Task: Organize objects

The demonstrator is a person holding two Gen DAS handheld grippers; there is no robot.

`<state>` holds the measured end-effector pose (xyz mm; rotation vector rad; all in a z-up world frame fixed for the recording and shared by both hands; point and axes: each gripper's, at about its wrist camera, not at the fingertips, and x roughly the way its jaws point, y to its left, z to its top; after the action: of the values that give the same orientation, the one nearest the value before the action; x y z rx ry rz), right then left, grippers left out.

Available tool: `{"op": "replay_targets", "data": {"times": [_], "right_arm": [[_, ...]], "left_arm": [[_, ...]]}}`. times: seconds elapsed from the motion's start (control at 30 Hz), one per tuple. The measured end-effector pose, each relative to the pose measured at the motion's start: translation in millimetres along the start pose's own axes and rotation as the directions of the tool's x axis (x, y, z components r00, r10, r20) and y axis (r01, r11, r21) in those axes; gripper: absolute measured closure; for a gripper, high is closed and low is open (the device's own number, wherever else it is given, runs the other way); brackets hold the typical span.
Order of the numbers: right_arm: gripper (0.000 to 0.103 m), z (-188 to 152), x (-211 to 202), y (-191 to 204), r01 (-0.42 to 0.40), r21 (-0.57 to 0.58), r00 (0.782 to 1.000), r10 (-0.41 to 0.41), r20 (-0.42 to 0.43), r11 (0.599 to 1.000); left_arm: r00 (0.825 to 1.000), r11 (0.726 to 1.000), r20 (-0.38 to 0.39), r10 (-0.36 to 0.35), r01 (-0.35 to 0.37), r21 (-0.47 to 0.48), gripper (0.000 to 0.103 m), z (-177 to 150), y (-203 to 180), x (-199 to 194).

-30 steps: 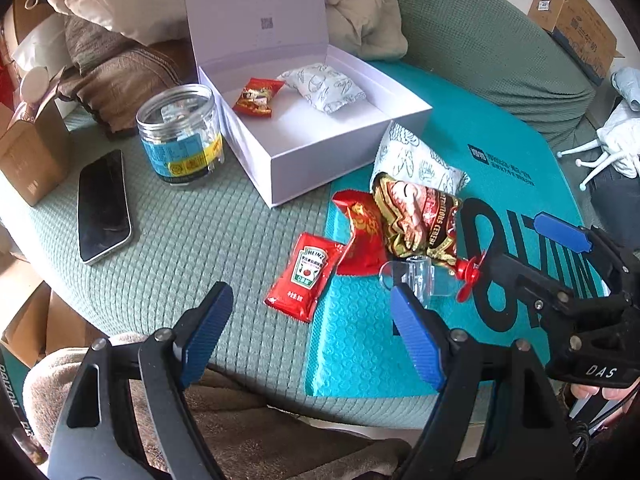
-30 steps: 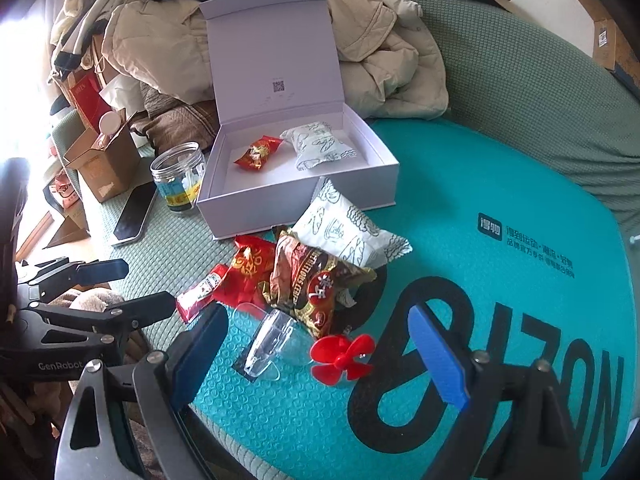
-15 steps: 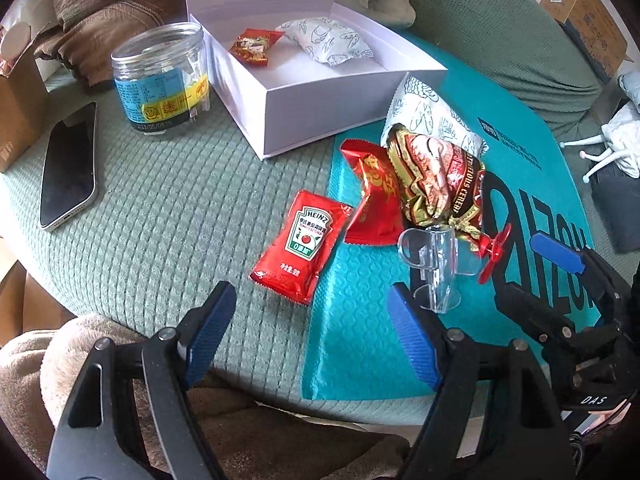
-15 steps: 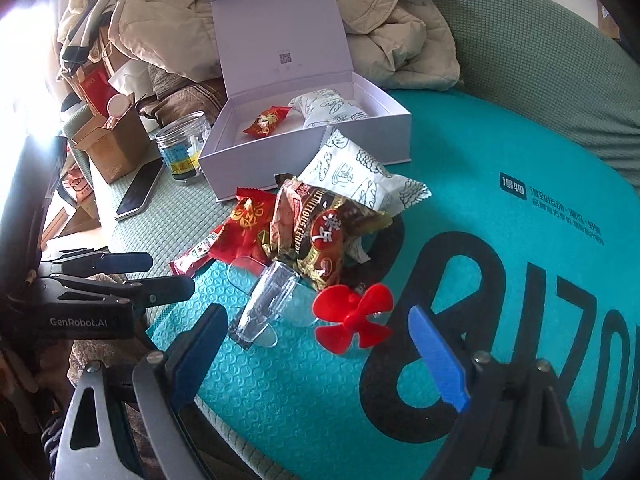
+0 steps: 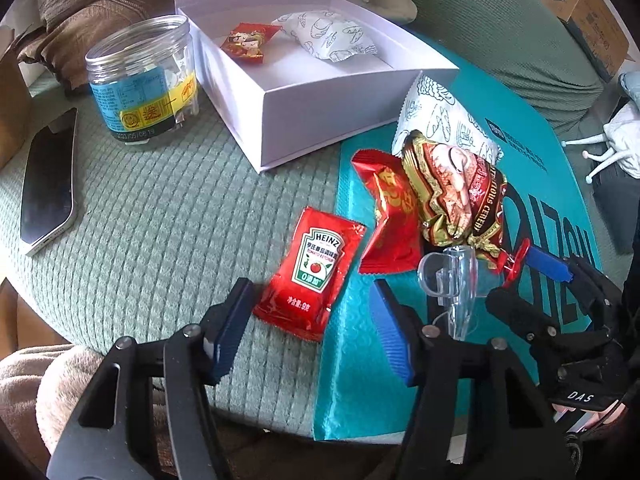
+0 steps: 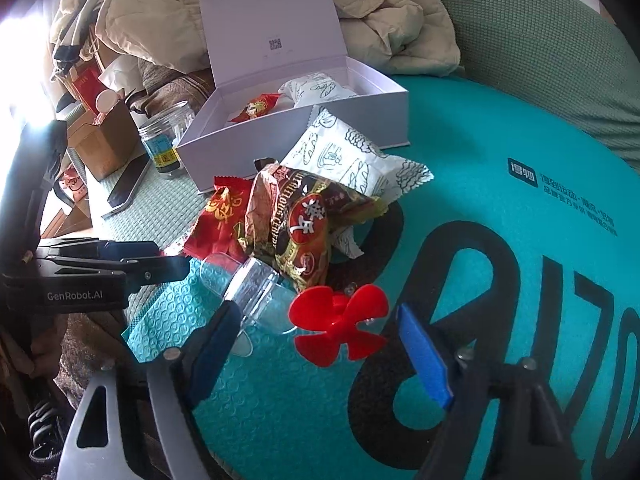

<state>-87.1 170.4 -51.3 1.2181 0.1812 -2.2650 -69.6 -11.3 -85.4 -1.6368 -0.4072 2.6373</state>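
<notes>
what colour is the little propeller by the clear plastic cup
Red. The propeller shows best in the right wrist view.

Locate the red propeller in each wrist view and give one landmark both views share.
Left wrist view: the red propeller shows only as a sliver at right of centre, behind the clear plastic piece, under the gold snack bag.
Right wrist view: it lies in full at lower centre on the teal mailer, between the closing tool's fingers.
Shared landmark: the open white box.
</notes>
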Motion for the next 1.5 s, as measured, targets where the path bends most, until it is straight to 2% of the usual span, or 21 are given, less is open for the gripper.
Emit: {"op": "replay_targets", "data": {"times": [0.03,0.13,0.2,0.23,0.27,0.3,0.4,0.5,0.97,1.0,1.1,1.2,1.23,1.3,1.4,1.5], "right_arm": [[0.031,-0.1,2.4,-1.3,-0.007,0.008,1.000,0.007,-0.007,1.000],[0.036,-1.3,7.0,-4.7,-0.033,0.027,0.999,0.033,-0.017,0.999],[0.043,-1.7,8.2,-5.5,-0.040,0.028,0.999,0.041,-0.021,0.999],[0.050,-2.3,8.5,-5.7,-0.037,0.027,0.999,0.038,-0.025,0.999],[0.058,-2.7,8.9,-6.3,-0.036,0.026,0.999,0.037,-0.027,0.999],[0.060,-3.4,9.1,-7.6,-0.037,0.030,0.999,0.038,-0.028,0.999],[0.060,-4.4,8.5,-10.5,-0.039,0.044,0.999,0.040,-0.022,0.998],[0.060,-5.6,6.8,-10.3,-0.035,0.042,0.999,0.036,-0.023,0.999],[0.060,-10.3,-16.5,-2.3,-0.030,0.021,0.999,0.030,0.012,0.999],[0.060,-10.3,-17.8,-1.6,-0.033,0.021,0.999,0.033,0.015,0.999],[0.060,-10.7,-20.8,0.5,-0.034,0.021,0.999,0.034,0.019,0.999],[0.060,-11.9,-24.3,1.6,-0.035,0.020,0.999,0.035,0.020,0.999],[0.060,-12.2,-24.7,2.7,-0.028,0.014,0.999,0.028,0.018,1.000],[0.060,-13.0,-25.2,5.3,-0.019,0.004,1.000,0.019,0.015,1.000],[0.060,-15.2,-26.9,5.9,-0.028,0.008,1.000,0.028,0.013,1.000],[0.060,-15.7,-24.5,6.5,-0.024,0.001,1.000,0.024,0.003,1.000]], "left_arm": [[1.000,1.000,0.000,-0.002,0.002,0.003,0.044,0.9,-0.2,1.1],[1.000,1.000,0.003,-0.005,0.005,0.006,0.044,3.9,0.8,3.9],[1.000,1.000,0.006,-0.007,0.007,0.006,0.045,4.8,1.4,4.9],[1.000,1.000,0.009,-0.007,0.007,0.009,0.045,5.1,1.4,5.1],[1.000,1.000,0.012,0.000,0.000,0.012,0.048,5.1,1.3,5.2],[1.000,1.000,0.014,0.010,-0.010,0.016,0.053,5.2,1.5,5.1],[1.000,1.000,0.020,0.002,-0.002,0.014,0.063,5.0,3.0,3.5],[1.000,1.000,0.021,-0.001,0.001,0.005,0.069,4.3,5.1,2.2],[0.998,1.000,0.055,0.004,-0.003,-0.011,0.075,-5.3,4.6,-20.5],[0.998,1.000,0.060,0.004,-0.003,-0.013,0.081,-6.6,4.5,-23.3],[0.997,1.000,0.074,0.005,-0.004,-0.014,0.088,-7.7,3.6,-28.4],[0.998,1.000,0.062,-0.007,0.007,0.010,0.088,-7.5,1.4,-24.2],[0.998,1.000,0.054,0.011,-0.012,0.015,0.088,-7.8,1.3,-21.4],[0.998,0.999,0.045,0.044,-0.043,-0.013,0.081,-8.9,5.8,-18.5],[1.000,0.997,0.014,-0.010,0.011,-0.076,0.068,-14.7,16.6,-13.7],[1.000,0.997,0.017,-0.007,0.008,-0.073,0.067,-16.7,17.1,-11.0]]}}
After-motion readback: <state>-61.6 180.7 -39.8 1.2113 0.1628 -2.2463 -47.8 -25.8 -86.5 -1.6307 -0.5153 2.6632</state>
